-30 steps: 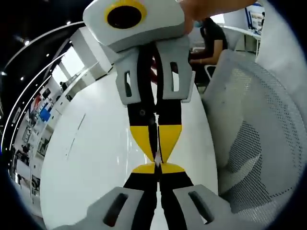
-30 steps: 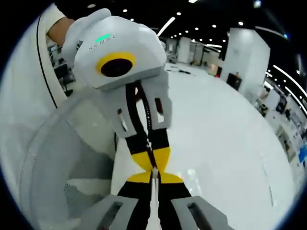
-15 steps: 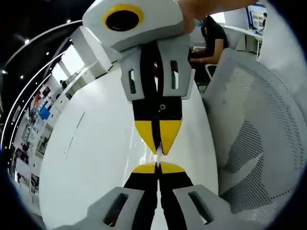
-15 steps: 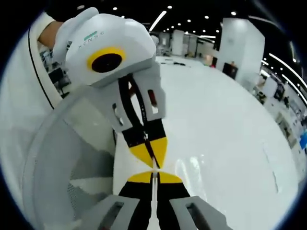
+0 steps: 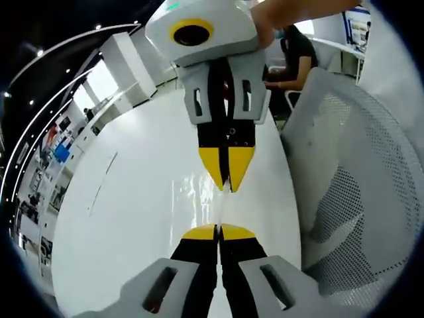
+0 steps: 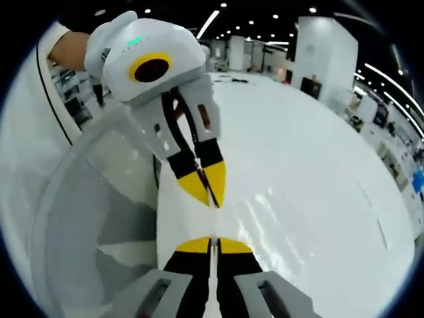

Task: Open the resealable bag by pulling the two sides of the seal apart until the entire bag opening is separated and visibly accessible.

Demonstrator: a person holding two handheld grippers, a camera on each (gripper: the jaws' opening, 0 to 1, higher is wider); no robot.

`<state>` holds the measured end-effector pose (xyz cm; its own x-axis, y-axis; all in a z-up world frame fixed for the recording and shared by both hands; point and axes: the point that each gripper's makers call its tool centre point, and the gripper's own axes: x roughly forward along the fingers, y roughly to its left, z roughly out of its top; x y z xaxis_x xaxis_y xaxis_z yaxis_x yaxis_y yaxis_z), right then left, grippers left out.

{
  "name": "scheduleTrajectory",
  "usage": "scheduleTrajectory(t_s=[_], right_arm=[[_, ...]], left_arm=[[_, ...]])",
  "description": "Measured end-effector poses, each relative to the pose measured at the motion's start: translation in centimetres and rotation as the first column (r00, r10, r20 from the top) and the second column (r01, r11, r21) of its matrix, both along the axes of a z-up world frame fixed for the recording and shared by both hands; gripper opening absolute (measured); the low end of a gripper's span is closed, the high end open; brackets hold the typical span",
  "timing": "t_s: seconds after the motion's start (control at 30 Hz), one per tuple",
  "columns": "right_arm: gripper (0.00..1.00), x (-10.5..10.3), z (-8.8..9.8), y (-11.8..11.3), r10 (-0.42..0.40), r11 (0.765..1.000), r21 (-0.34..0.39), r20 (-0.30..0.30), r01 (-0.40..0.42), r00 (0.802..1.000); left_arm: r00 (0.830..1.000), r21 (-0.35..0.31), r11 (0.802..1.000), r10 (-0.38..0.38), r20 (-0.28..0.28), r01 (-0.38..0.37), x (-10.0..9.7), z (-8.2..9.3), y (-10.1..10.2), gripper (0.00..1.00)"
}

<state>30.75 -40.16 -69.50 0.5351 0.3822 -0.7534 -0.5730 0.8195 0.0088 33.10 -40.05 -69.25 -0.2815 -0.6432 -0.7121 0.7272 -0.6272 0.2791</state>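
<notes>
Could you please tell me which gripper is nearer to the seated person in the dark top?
Right. The right gripper sits between the left gripper and the seated person behind it; both pinch the clear bag.

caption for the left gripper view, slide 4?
Left gripper and right gripper, both shut on the clear resealable bag, stretch it between them above a white table.

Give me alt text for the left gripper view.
Two yellow-tipped tongs, left tongs below and right tongs above, each pinch one side of a clear bag stretched between them over a white table; a mesh chair stands alongside.
</notes>
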Motion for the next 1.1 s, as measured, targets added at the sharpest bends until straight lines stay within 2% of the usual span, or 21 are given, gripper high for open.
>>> scheduleTrajectory(t_s=[0.03, 0.07, 0.2, 0.33, 0.37, 0.53, 0.6, 0.8, 0.9, 0.97, 1.1], right_arm=[[0.00, 0.1, 0.1, 0.0, -0.005, 1.000, 0.004, 0.000, 0.005, 1.000], [0.00, 0.1, 0.2, 0.0, -0.007, 1.000, 0.008, -0.002, 0.007, 1.000], [0.00, 0.3, 0.3, 0.0, -0.011, 1.000, 0.011, -0.006, 0.011, 1.000], [0.00, 0.4, 0.2, 0.1, -0.011, 1.000, 0.007, -0.014, 0.011, 1.000], [0.00, 0.5, 0.2, 0.2, -0.010, 1.000, 0.008, -0.017, 0.011, 1.000], [0.00, 0.6, 0.0, 0.4, -0.004, 1.000, -0.003, -0.025, 0.004, 1.000], [0.00, 0.6, -0.1, 0.4, -0.003, 1.000, -0.004, -0.030, 0.003, 1.000], [0.00, 0.6, -0.1, 0.4, -0.008, 1.000, -0.005, -0.030, 0.008, 1.000], [0.00, 0.9, -0.1, 0.2, 0.059, 0.996, -0.060, 0.017, -0.058, 0.998], [0.00, 0.7, -0.2, 0.5, 0.062, 0.997, -0.053, 0.009, -0.062, 0.998], [0.00, 1.0, -0.2, 0.7, 0.084, 0.995, -0.058, 0.033, -0.082, 0.996]], left_arm=[[1.000, 0.002, 1.000, 0.002, -0.006, -0.002, 0.1, 0.0, 0.0, 0.00], [0.999, 0.013, 1.000, 0.011, -0.038, -0.011, 0.0, -0.1, 0.2, 0.00], [0.999, -0.015, 1.000, 0.003, -0.036, -0.003, 0.1, 0.3, 0.2, 0.00], [0.999, -0.026, 1.000, -0.005, -0.053, 0.004, -0.4, 0.6, 0.0, 0.11], [0.999, -0.027, 1.000, -0.010, -0.052, 0.009, -0.6, 0.6, -0.1, 0.12], [0.999, -0.041, 0.999, -0.027, -0.042, 0.026, -1.2, 0.7, -0.5, 0.08], [0.999, -0.036, 0.999, -0.031, -0.038, 0.030, -1.3, 0.7, -0.6, 0.03], [0.998, -0.020, 0.999, -0.040, -0.040, 0.039, -1.3, 0.4, -0.6, 0.00], [0.999, -0.025, 0.998, -0.051, -0.017, 0.051, -1.3, 0.3, -0.6, 0.00], [0.998, -0.017, 0.999, -0.049, -0.025, 0.049, -1.3, 0.2, -0.5, 0.00], [0.998, -0.014, 0.999, -0.051, -0.025, 0.051, -1.2, 0.1, -0.4, 0.00]])
